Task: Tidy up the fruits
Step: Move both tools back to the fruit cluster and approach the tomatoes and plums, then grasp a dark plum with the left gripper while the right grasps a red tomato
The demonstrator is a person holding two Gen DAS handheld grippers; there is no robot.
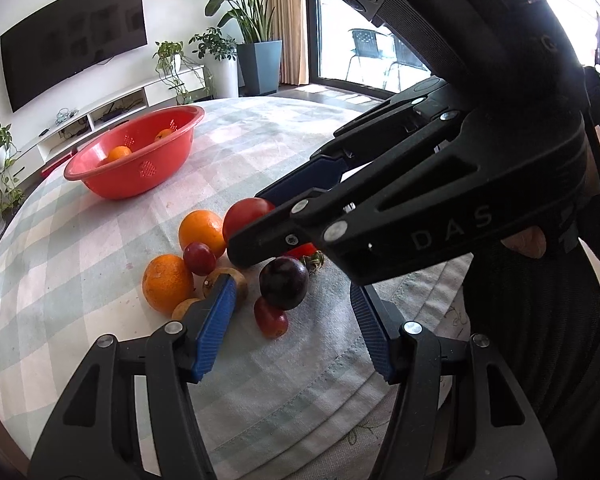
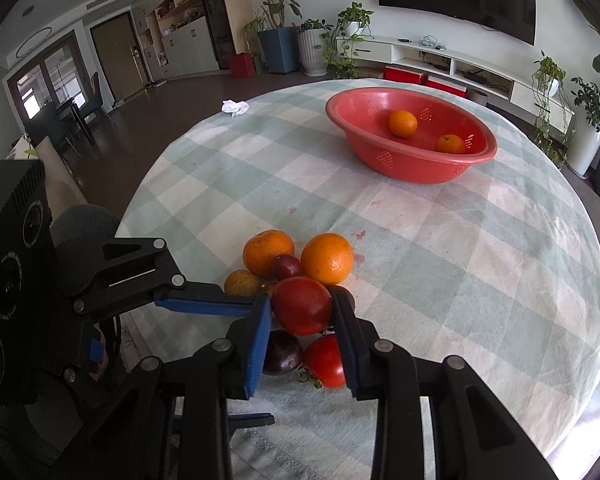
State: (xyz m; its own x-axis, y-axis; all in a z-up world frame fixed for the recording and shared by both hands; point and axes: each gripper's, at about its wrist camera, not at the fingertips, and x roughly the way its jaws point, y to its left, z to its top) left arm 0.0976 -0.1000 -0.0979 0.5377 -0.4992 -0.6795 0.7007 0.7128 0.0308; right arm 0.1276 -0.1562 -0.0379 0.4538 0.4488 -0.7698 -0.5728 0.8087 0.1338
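Observation:
A pile of fruit lies on the checked tablecloth: two oranges (image 2: 326, 258) (image 2: 268, 252), a dark plum (image 1: 284, 282), small red fruits (image 1: 270, 318), brownish fruits (image 2: 242, 283) and a tomato (image 2: 326, 360). My right gripper (image 2: 302, 306) is shut on a red apple (image 2: 302, 305), which also shows in the left wrist view (image 1: 246, 216), just above the pile. My left gripper (image 1: 292, 312) is open and empty, its fingers on either side of the near part of the pile. A red basin (image 2: 410, 160) holds two oranges (image 2: 403, 123) (image 2: 450, 144).
A crumpled white tissue (image 2: 234, 107) lies at the table's far left edge. The basin (image 1: 134, 168) stands at the far side of the round table. Floor, plants and a TV cabinet lie beyond the table edge.

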